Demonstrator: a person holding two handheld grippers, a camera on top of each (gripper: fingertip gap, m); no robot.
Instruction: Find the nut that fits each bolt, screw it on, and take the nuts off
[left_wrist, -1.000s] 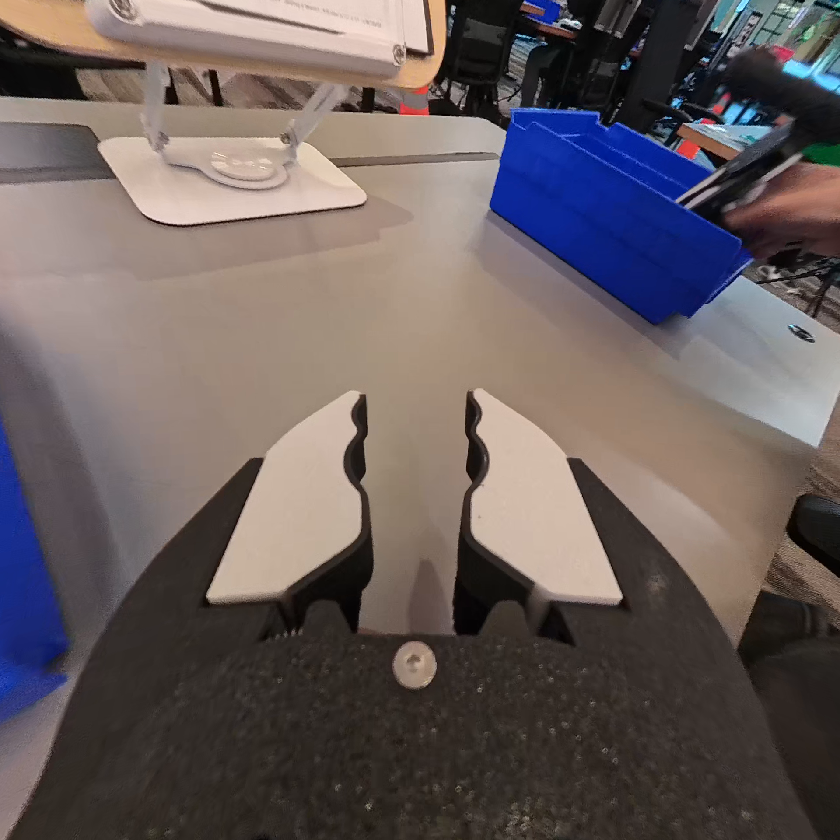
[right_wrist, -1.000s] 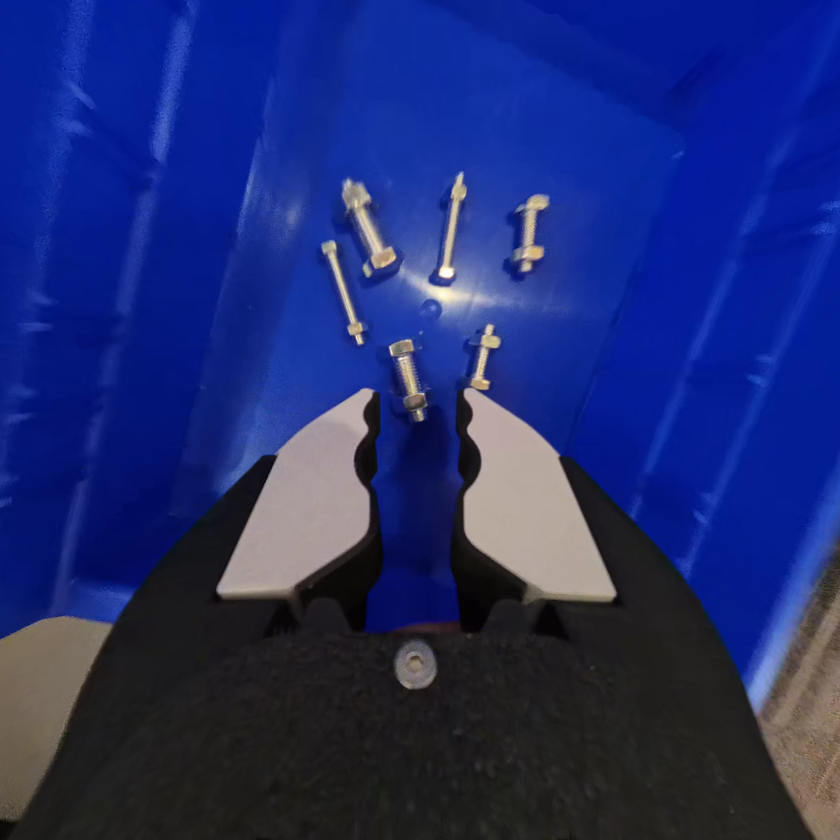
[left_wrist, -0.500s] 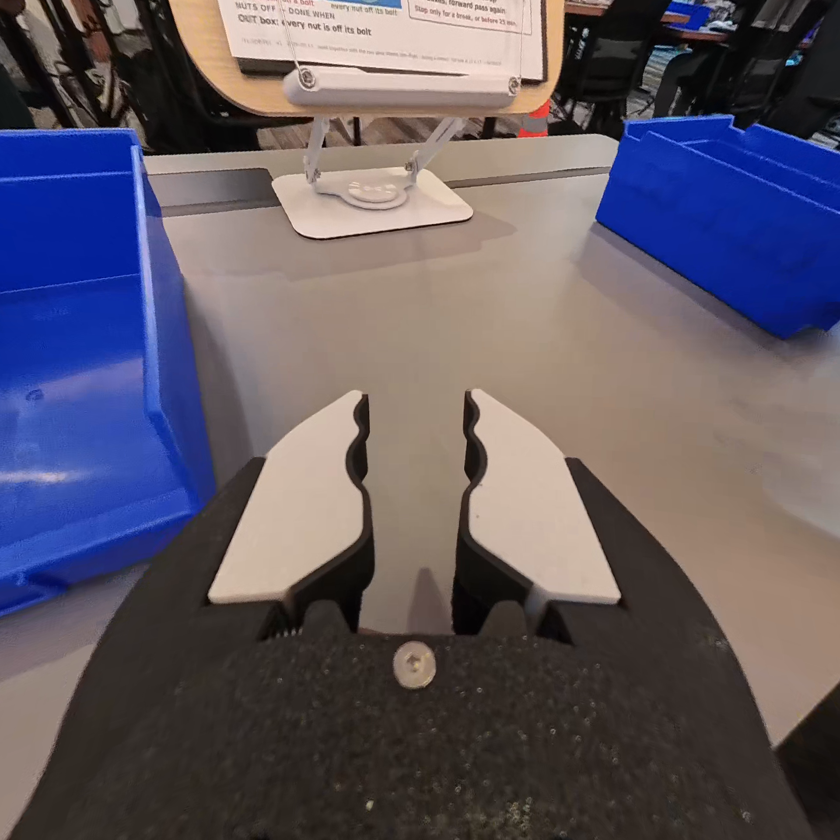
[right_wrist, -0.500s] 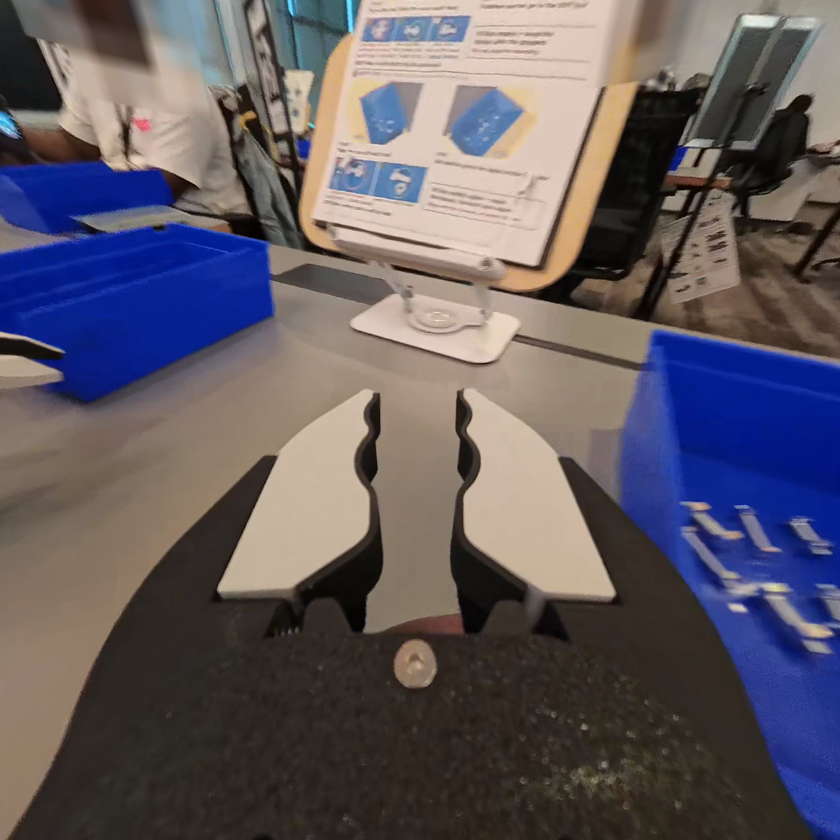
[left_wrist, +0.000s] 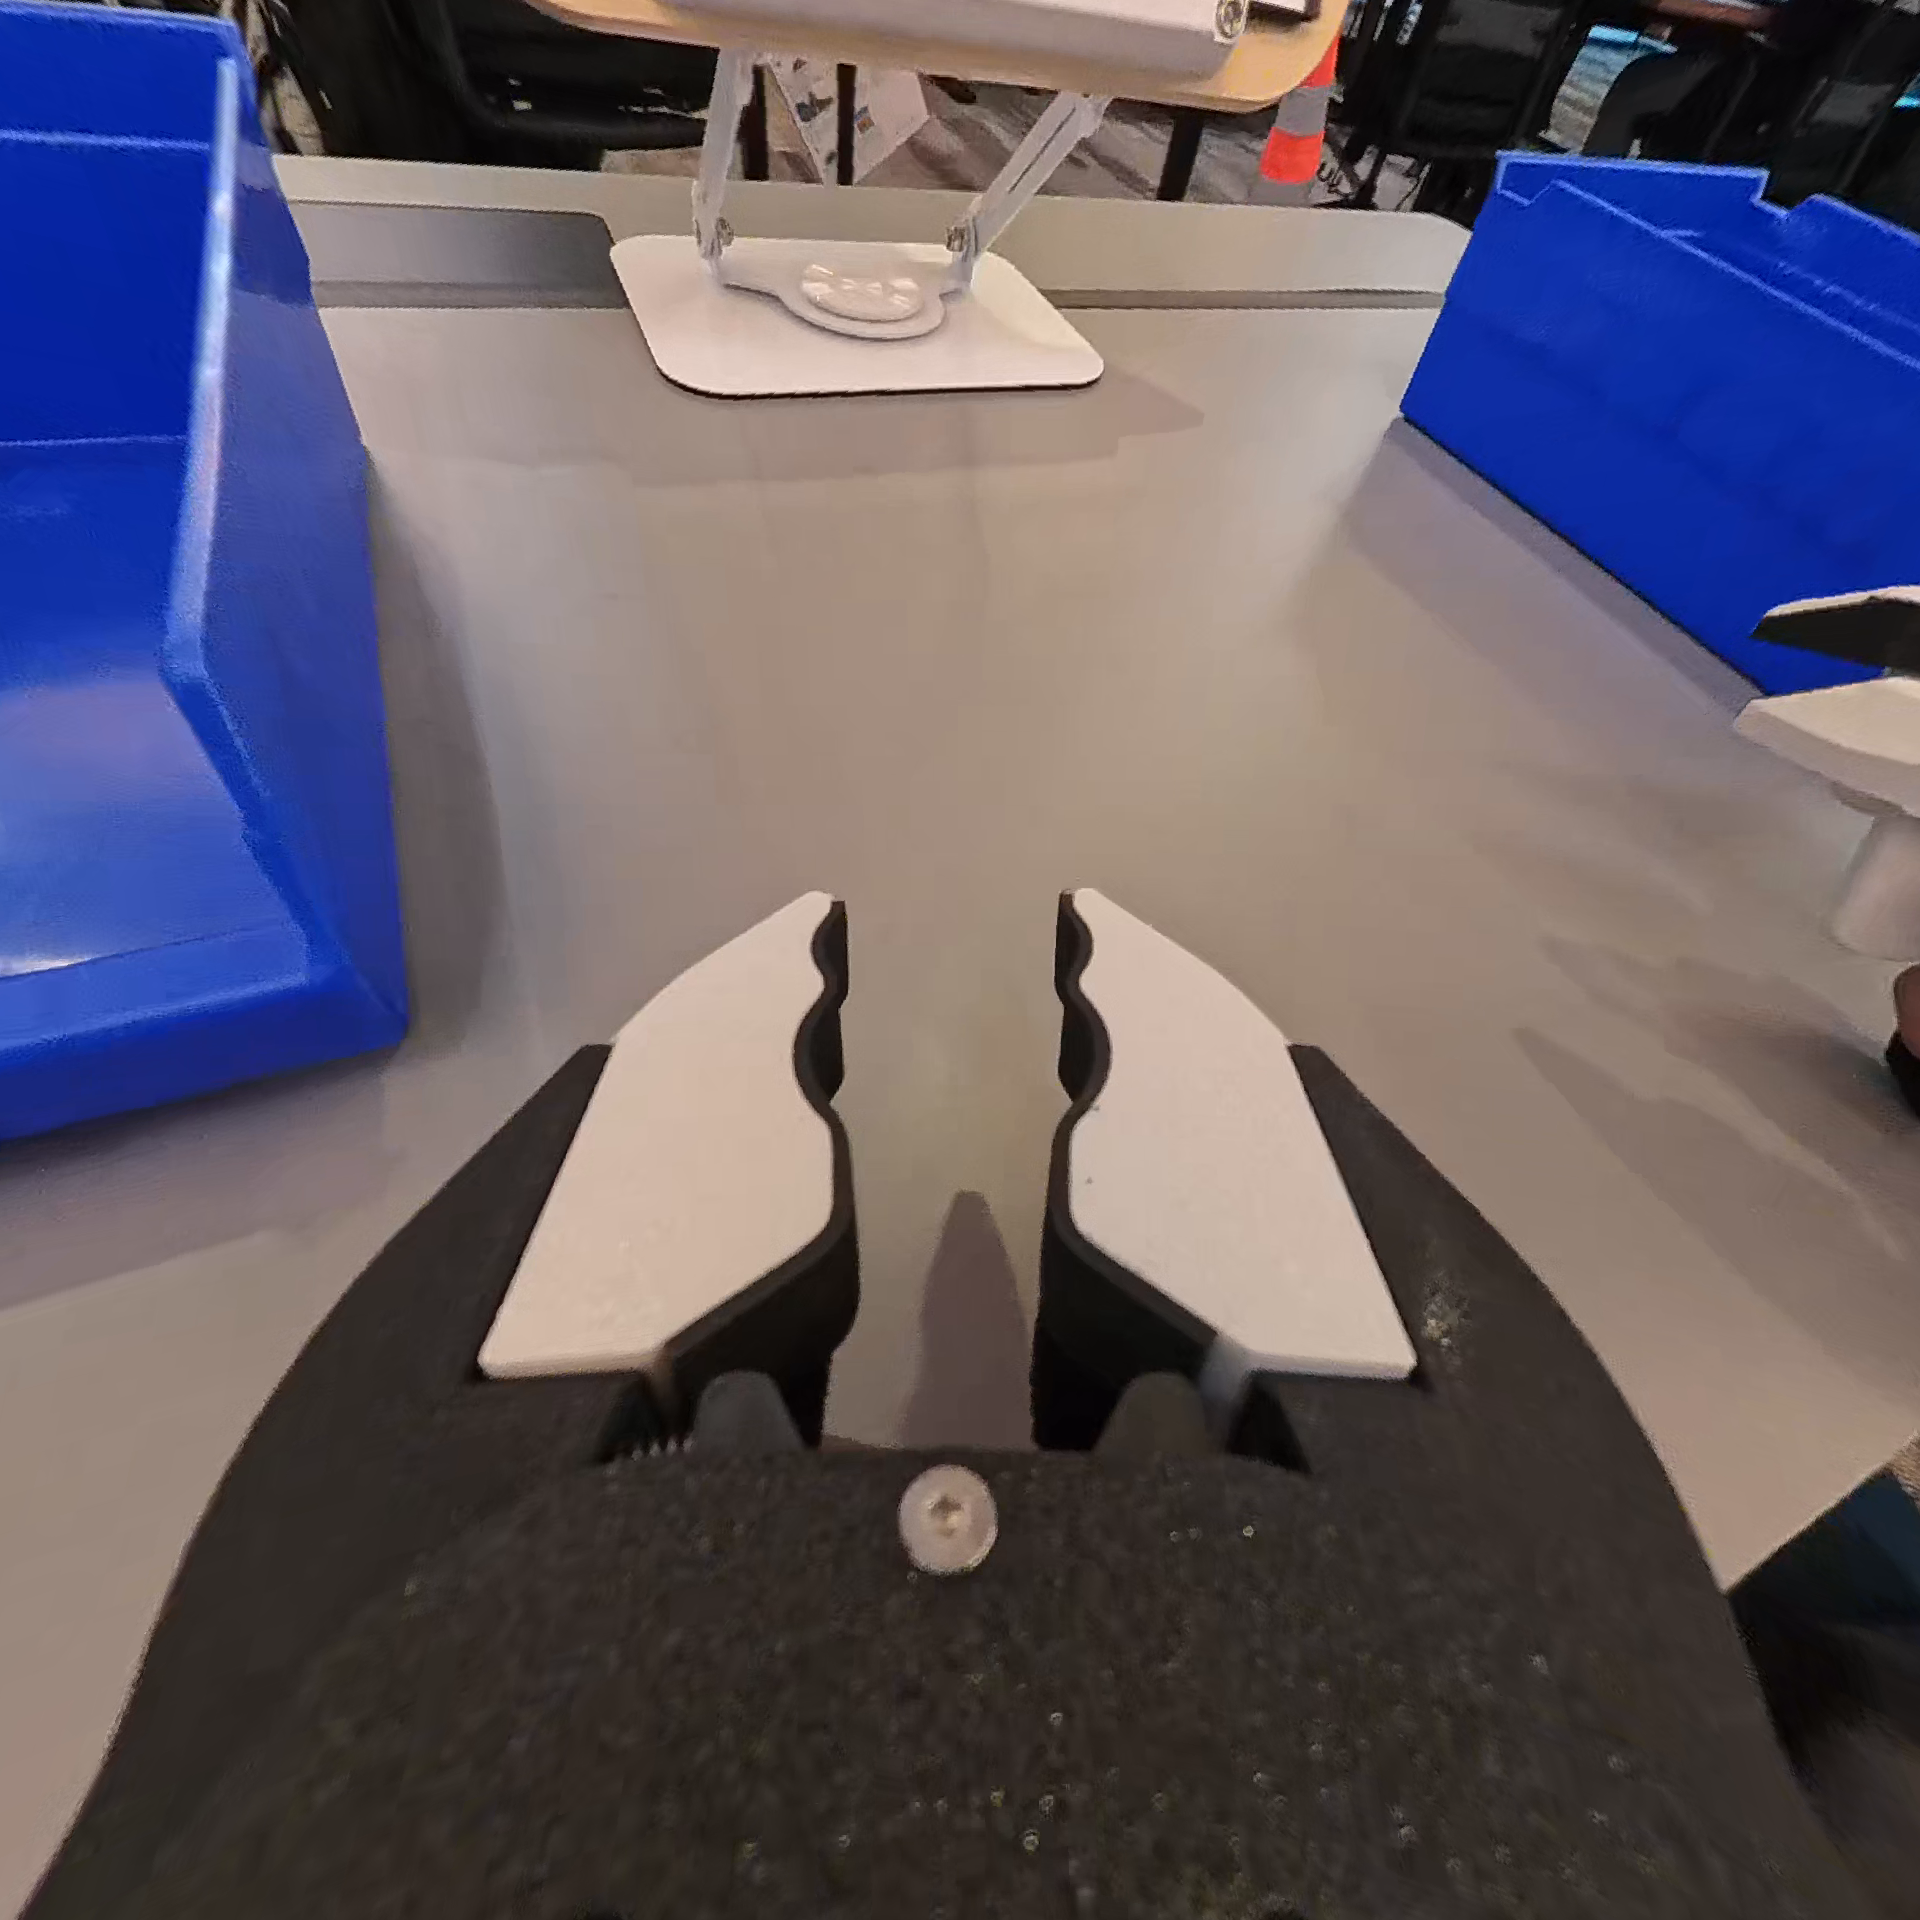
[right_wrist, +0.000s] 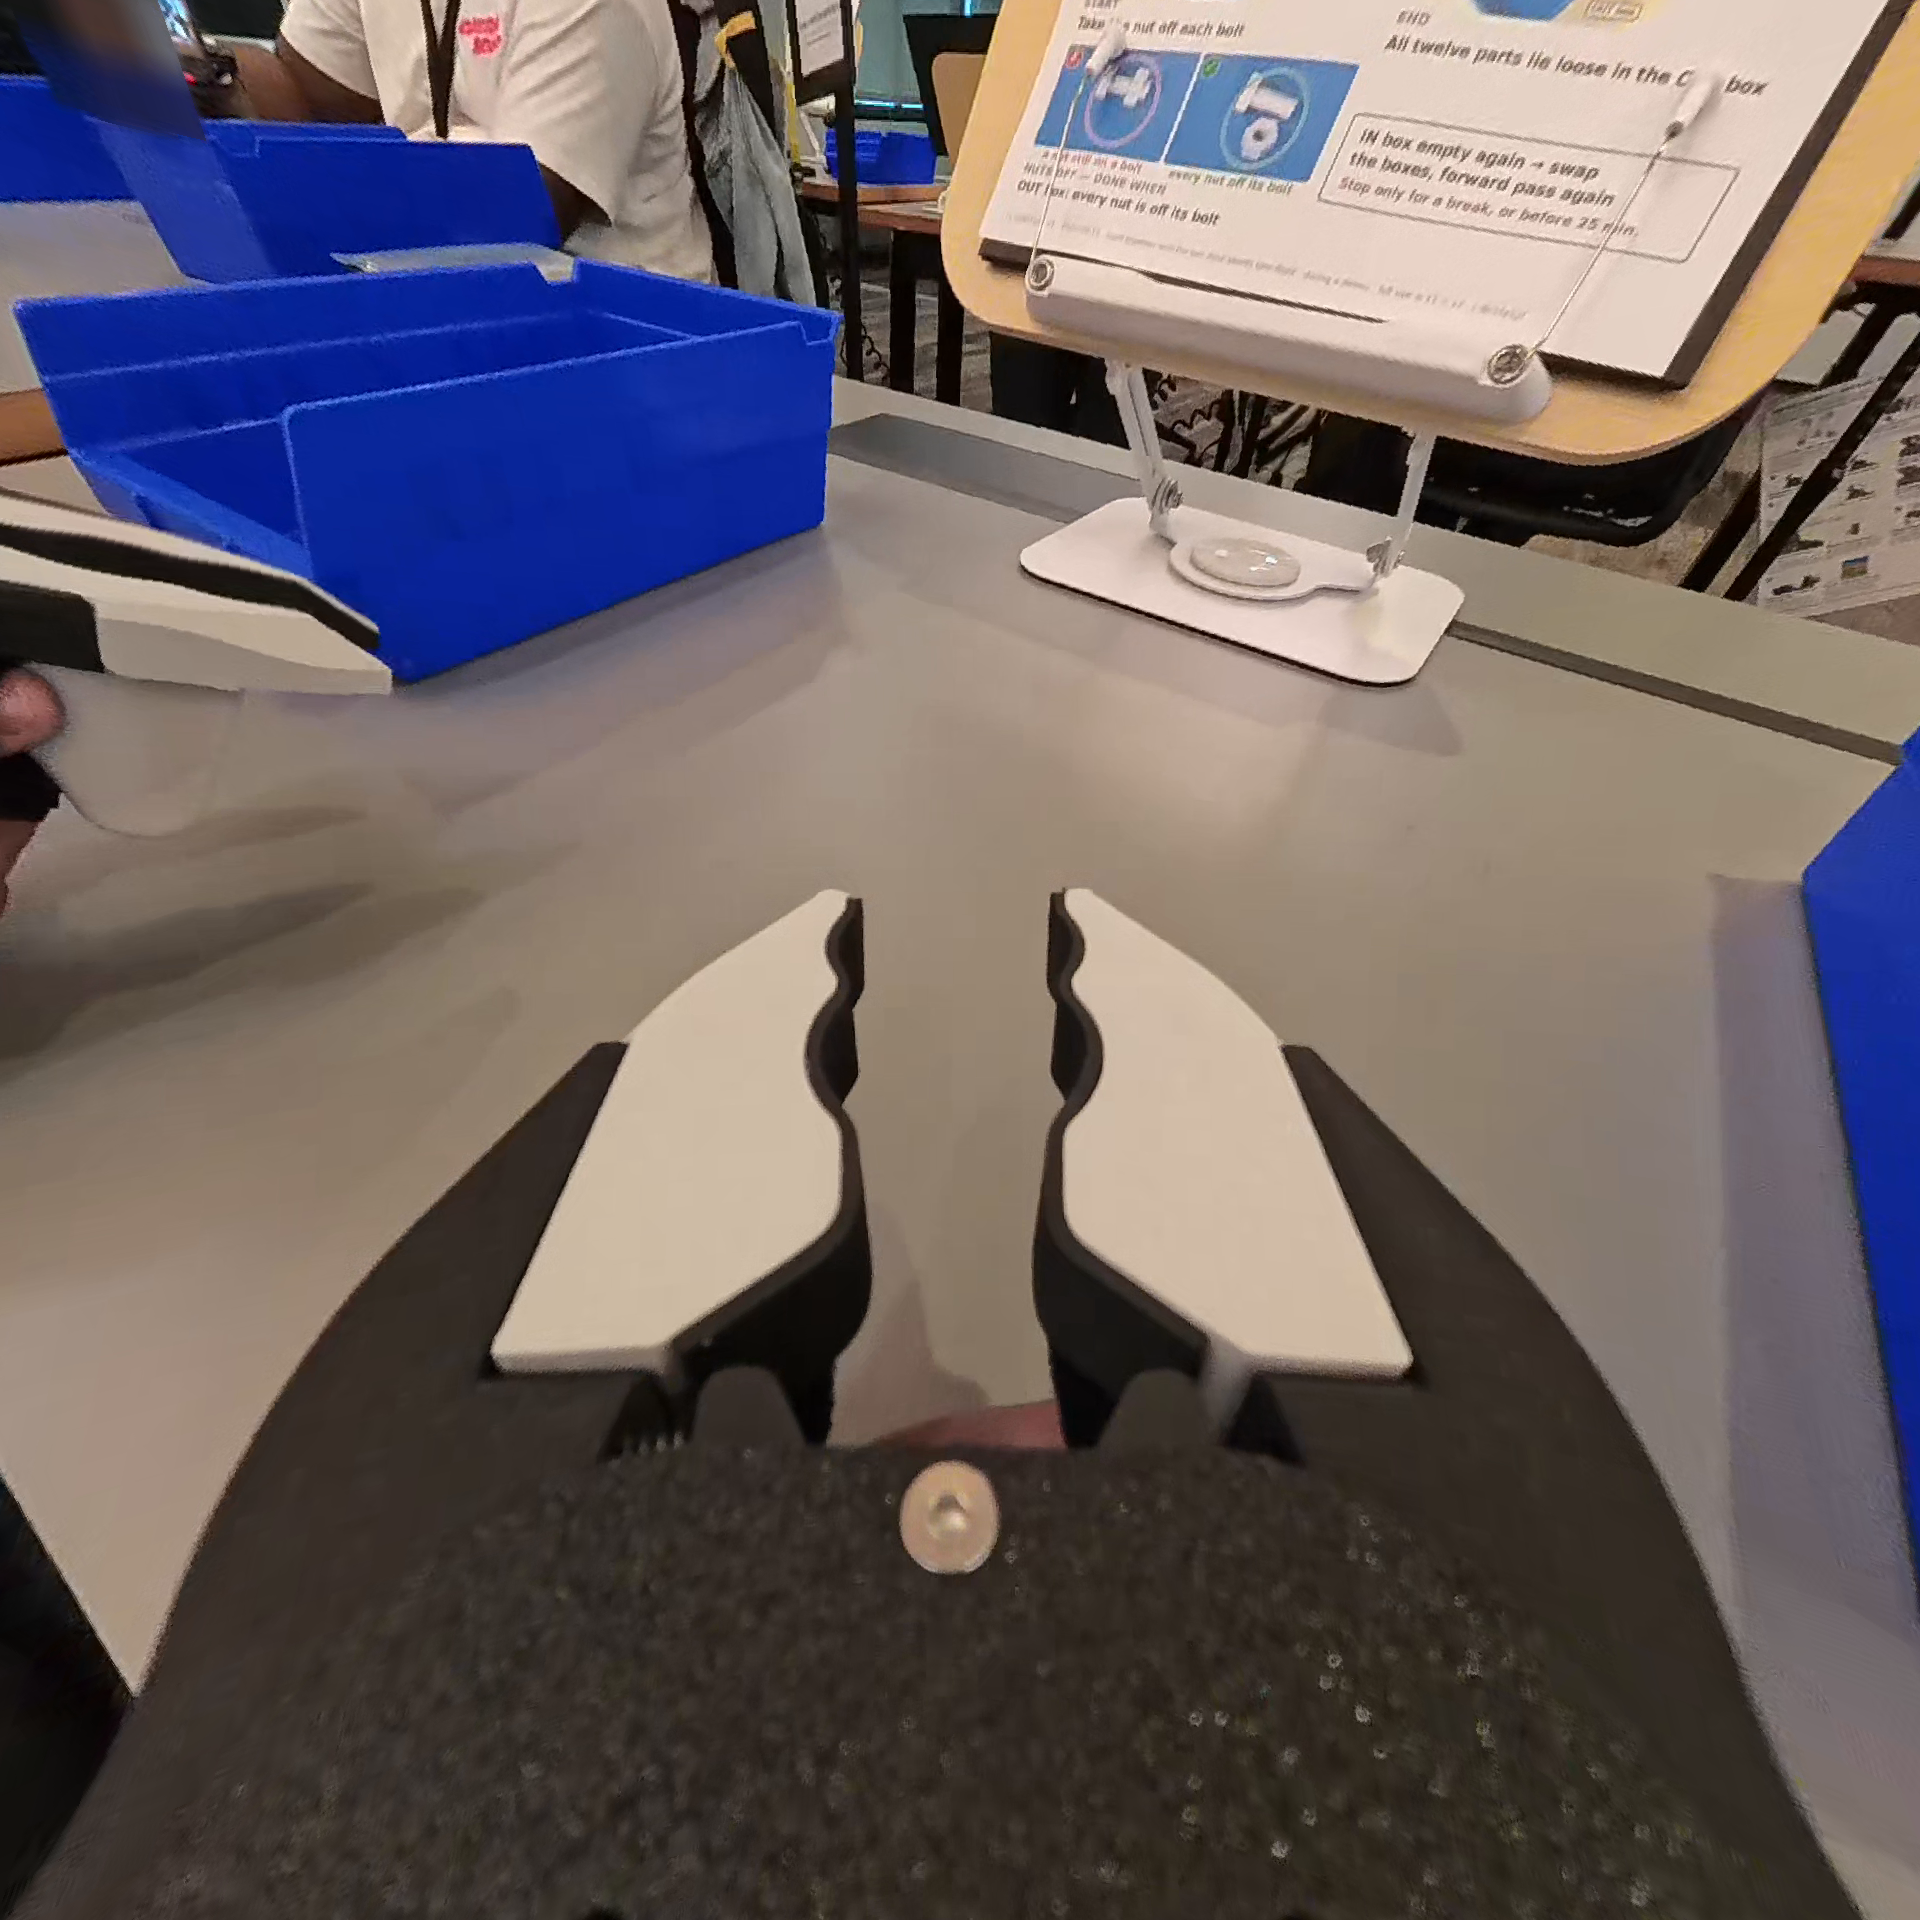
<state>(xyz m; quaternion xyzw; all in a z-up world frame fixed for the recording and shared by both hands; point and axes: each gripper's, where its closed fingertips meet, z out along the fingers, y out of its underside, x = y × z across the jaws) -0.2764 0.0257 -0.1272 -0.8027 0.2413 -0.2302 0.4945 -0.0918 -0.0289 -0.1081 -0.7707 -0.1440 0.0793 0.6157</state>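
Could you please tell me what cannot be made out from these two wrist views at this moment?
- Bolts and nuts: none visible in either view.
- Right blue bin: its inside is hidden by its own wall in the left wrist view; the right wrist view's edge cuts it to a sliver.
- Left blue bin: cut off by the left wrist view's edge.
- Right gripper: only fingertips enter the left wrist view.

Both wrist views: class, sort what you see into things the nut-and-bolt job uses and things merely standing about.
For the job:
left gripper, open
right gripper, open
left blue bin
right blue bin

Standing about:
white stand carrying an instruction sheet
orange cone
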